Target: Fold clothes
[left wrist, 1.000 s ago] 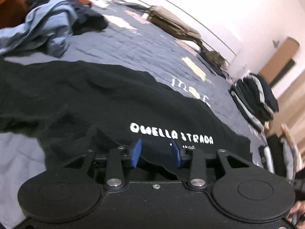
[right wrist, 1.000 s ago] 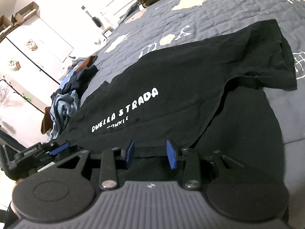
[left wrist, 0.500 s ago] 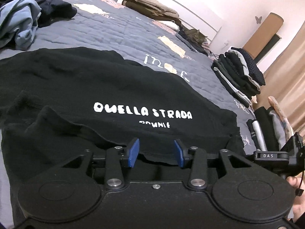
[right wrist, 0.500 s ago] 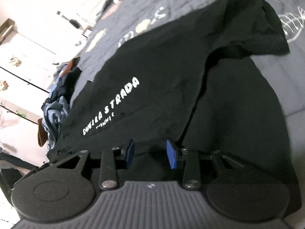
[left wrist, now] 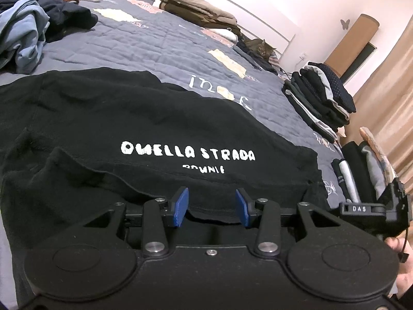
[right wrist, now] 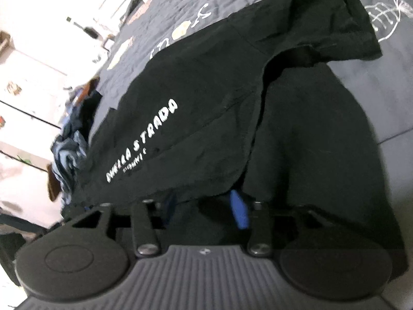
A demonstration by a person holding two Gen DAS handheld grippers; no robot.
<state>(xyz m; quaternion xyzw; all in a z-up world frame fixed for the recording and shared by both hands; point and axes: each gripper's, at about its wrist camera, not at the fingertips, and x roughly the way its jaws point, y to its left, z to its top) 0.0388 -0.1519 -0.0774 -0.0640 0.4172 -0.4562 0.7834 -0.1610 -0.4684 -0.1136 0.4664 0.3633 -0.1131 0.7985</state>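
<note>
A black T-shirt (left wrist: 144, 118) with the white print "QUELLA STRADA" lies partly folded on the grey quilted bed (left wrist: 160, 49). Its near hem runs just past my left gripper (left wrist: 211, 206). The blue pads (left wrist: 180, 206) stand apart there, and the hem sags loosely between them without being pressed. In the right wrist view the same T-shirt (right wrist: 206, 98) fills the frame. My right gripper (right wrist: 204, 205) sits at its near edge and its jaws are opening. The cloth drapes over the tips, half hiding the left pad, and the pads do not press it.
A heap of unfolded blue and dark clothes (left wrist: 25, 31) lies at the far left of the bed. Folded dark stacks (left wrist: 322, 100) sit along the right edge, with a cat (left wrist: 260, 47) and beige folded clothes (left wrist: 196, 10) farther back. White cupboards (right wrist: 25, 77) stand beyond the bed.
The left view has swung right and levelled, bringing the folded stacks and the other gripper into sight. The right gripper has rolled and its pads have spread wider, with the hem now over them.
</note>
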